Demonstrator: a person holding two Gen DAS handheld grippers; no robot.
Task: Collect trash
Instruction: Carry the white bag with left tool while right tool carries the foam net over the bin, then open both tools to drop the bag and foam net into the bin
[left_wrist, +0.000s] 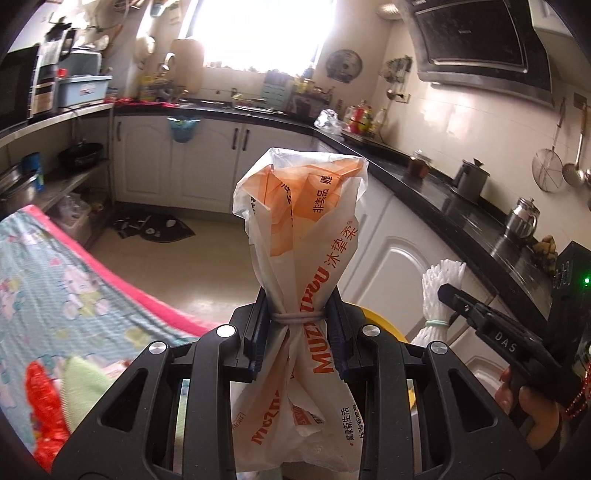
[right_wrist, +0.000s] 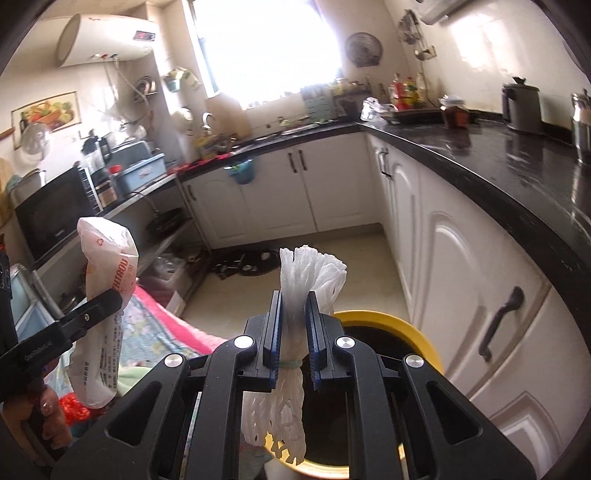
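Left gripper pinches banded plastic wrapper; right gripper pinches white foam net above yellow-rimmed bin.

Two claws, one tied plastic wrapper, one white foam net bundle, one yellow-rimmed bin.

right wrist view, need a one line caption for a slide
Right gripper shut on a banded white foam net above the yellow-rimmed bin.
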